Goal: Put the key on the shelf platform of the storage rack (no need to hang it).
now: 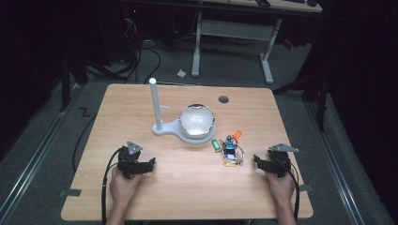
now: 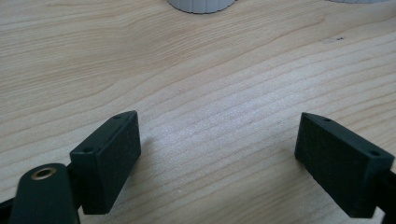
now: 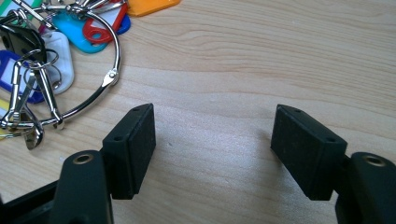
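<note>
Both pairs of jaws stand wide apart over bare wood with nothing between them. The right gripper (image 3: 215, 144) rests low on the table (image 1: 187, 187), pads spread as far as they go, and the left gripper (image 2: 219, 158) sits the same way, empty.

Just beyond the right gripper's jaws, up and to the left in the right gripper view, lies the bunch of keys (image 3: 51, 60). It is a large hinged metal ring (image 3: 111, 74) threaded with coloured plastic tags in blue, red, white and orange, plus a snap hook (image 3: 23, 88) and a few small keys. In the high view the bunch (image 1: 231, 149) lies near the right gripper (image 1: 263, 163), just beside the white domed lamp base (image 1: 197, 123).

The bunch likely handles light but loose: the ring is stiff, thin and slippery, and the tags should swing and slide along it when it is lifted. The safest hold looks to be across the bare arc of the ring near its hinge, where the pads can close on metal without trapping tags; a pinch on a flat tag would also grip but leave the rest dangling.

No writing on the tags can be read, and no brand shows
</note>
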